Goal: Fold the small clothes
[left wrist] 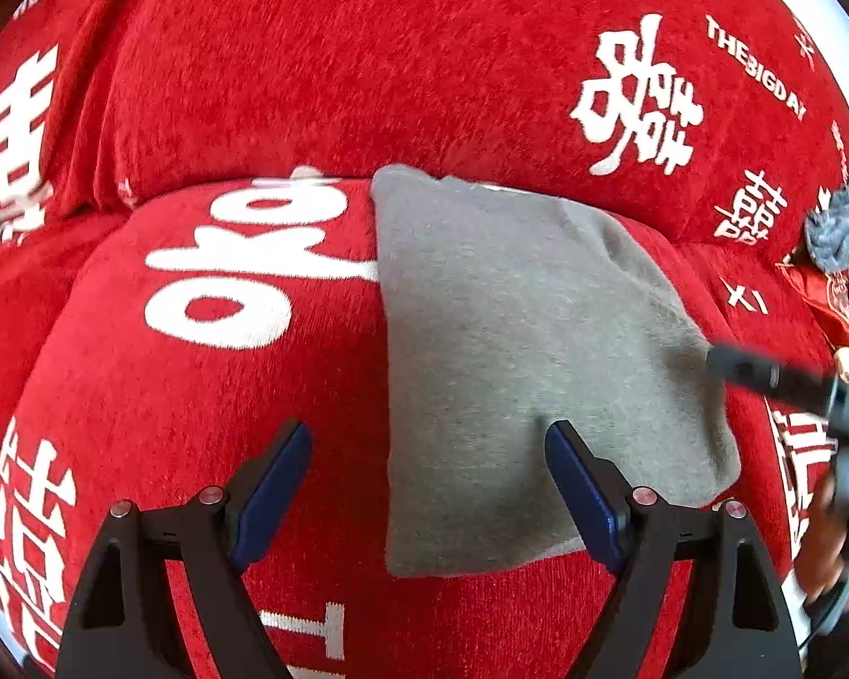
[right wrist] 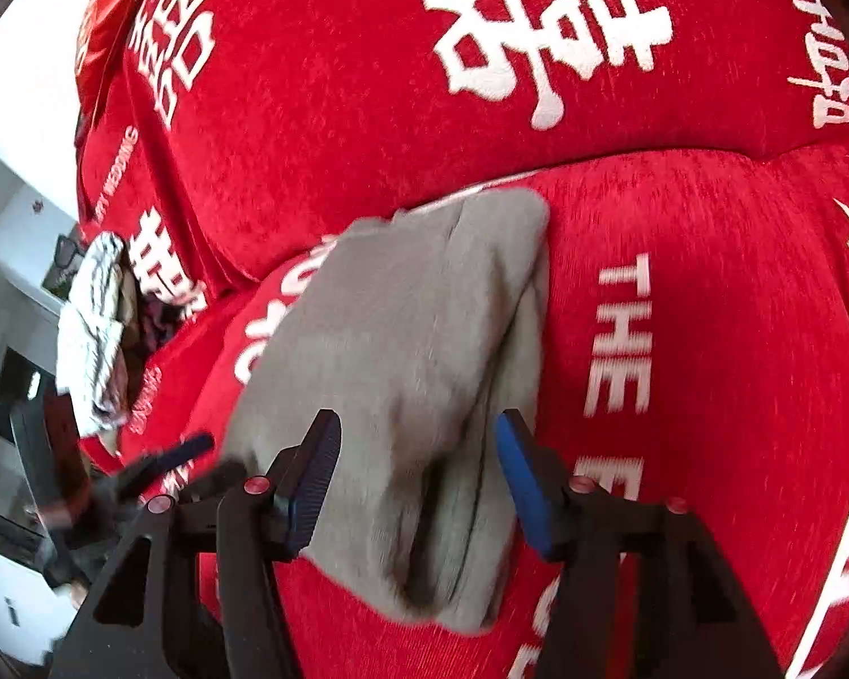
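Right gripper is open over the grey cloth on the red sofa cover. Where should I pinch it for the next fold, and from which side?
Probably the near bunched end of the grey cloth, coming down from above with the right gripper. Its layers stack there in raised ridges lying between the open jaws, so one pinch could catch them all. The far end lies flat on the red cover, offering less to bite.

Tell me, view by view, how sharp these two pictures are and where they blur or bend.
Left wrist view: mostly sharp on the grey garment and red cover; only the other tongs at the right edge smear; fisheye bulges the scene. Right wrist view: motion blur streaks the white lettering and the garment's edges; the near tongs stay crisp; edges curve likewise.
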`<state>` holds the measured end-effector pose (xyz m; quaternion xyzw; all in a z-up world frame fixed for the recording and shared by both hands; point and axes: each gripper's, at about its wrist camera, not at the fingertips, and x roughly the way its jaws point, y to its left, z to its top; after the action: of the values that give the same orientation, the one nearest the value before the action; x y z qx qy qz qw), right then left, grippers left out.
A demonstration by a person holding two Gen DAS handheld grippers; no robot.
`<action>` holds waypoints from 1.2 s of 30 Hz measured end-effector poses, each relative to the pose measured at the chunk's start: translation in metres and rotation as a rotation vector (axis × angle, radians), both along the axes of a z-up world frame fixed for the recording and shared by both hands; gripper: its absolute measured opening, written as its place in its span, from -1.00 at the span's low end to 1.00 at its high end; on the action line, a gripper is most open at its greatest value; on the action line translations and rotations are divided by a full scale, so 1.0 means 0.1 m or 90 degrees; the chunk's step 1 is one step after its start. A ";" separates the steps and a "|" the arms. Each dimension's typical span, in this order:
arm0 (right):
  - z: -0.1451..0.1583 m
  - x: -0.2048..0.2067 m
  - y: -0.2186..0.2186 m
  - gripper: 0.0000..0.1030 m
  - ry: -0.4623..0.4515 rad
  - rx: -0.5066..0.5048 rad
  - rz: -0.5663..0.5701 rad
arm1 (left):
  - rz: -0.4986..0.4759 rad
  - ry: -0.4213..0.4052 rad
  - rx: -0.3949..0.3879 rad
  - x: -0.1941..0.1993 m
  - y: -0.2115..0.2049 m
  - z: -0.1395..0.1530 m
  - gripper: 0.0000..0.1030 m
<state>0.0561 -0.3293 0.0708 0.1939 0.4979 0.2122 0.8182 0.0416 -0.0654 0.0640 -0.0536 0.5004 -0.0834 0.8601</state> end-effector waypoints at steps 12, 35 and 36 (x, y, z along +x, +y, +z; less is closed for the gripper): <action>-0.25 -0.26 -0.16 -0.61 0.027 -0.021 -0.027 | -0.031 -0.009 0.067 -0.14 -0.10 -0.04 0.66; -0.40 1.12 0.12 0.39 0.040 0.072 -0.019 | -0.029 0.003 0.079 0.73 -0.23 -0.17 0.99; -0.38 1.16 0.13 0.39 0.038 0.045 -0.018 | -0.034 0.010 0.069 0.76 -0.22 -0.18 0.99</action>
<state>0.1722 -0.3165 0.0324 0.2364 0.5115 0.2121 0.7985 0.1172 -0.0871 0.0464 0.0057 0.5122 -0.0789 0.8552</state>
